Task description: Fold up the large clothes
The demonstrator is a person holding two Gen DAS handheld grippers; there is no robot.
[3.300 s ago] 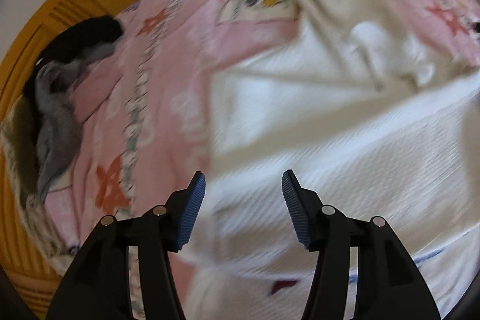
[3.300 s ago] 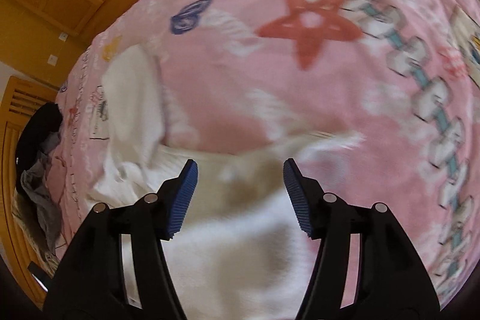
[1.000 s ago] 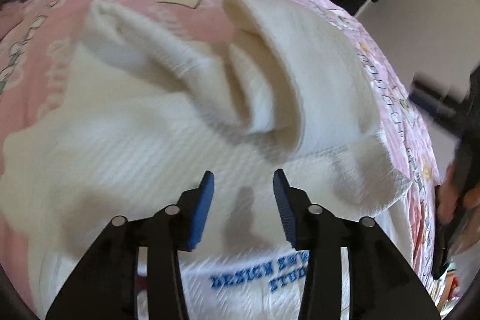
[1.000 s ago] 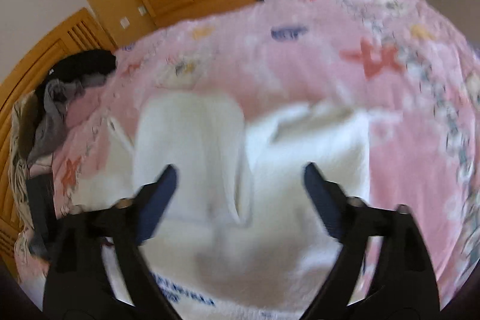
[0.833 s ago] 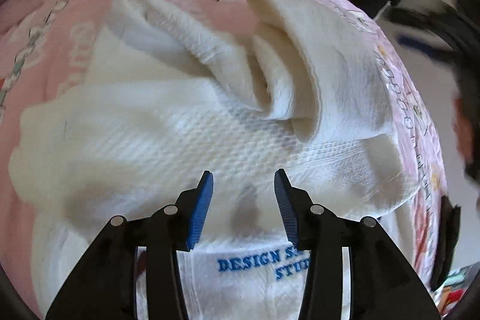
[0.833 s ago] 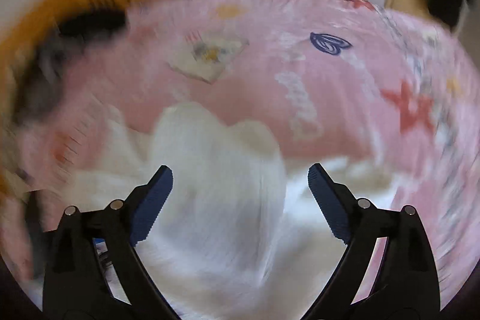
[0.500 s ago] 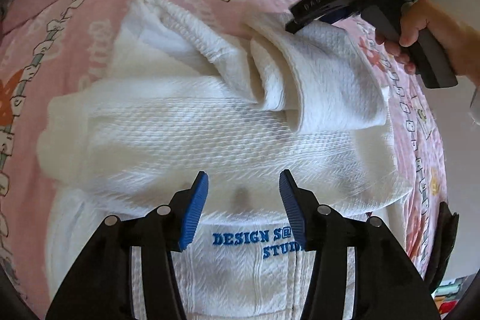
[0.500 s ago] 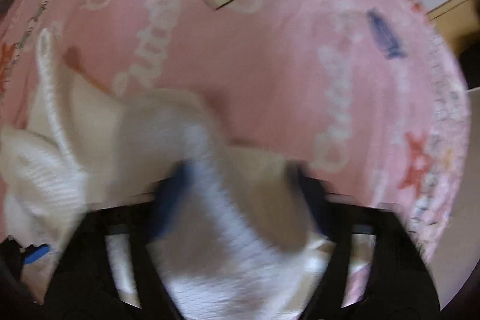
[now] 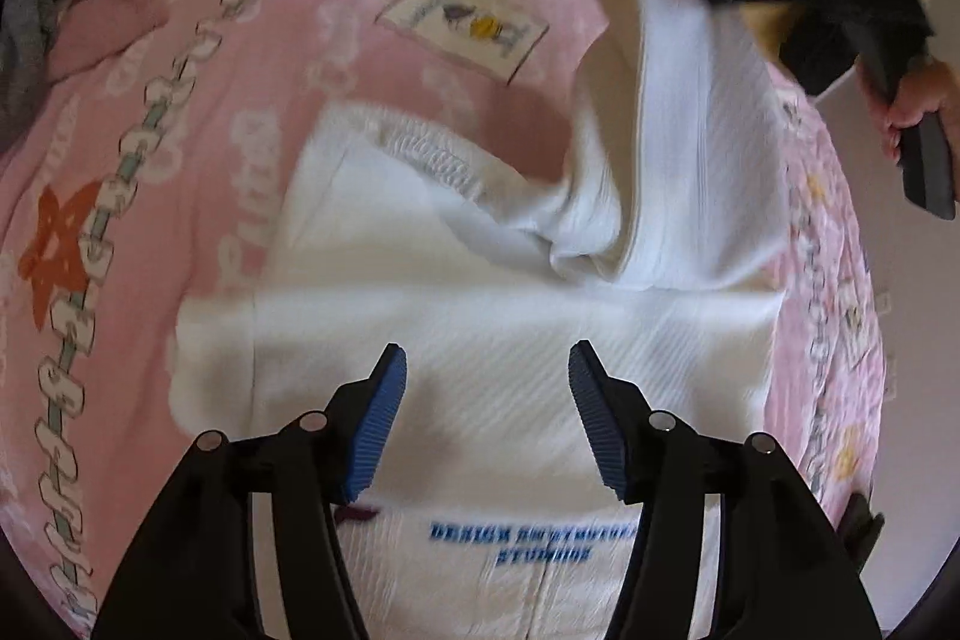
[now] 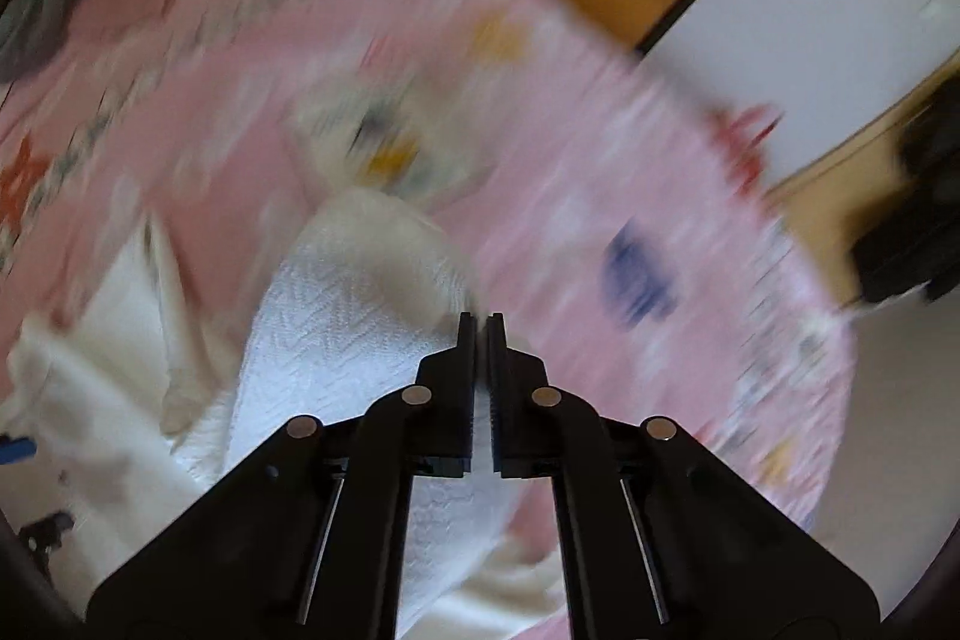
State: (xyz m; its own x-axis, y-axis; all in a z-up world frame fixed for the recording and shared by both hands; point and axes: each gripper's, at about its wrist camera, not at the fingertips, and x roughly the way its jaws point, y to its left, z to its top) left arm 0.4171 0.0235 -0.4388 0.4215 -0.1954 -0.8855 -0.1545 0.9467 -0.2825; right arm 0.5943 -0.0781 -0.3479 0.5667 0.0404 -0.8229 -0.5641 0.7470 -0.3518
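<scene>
Partly folded, I judge. My right gripper (image 10: pixel 482 325) pinches the white garment's (image 9: pixel 510 352) sleeve (image 10: pixel 360 292), lifted ahead. Left gripper (image 9: pixel 487 370) spread, empty, above body. Sleeves still loose.

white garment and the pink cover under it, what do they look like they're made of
White garment: apparently a thick woven cotton with a matte, ribbed or waffle texture; raised weave lines show on the sleeve that the right gripper pinches. Pink bedcover: probably soft fleece or plush, going by its fuzzy printed surface, though blur leaves this uncertain.
</scene>
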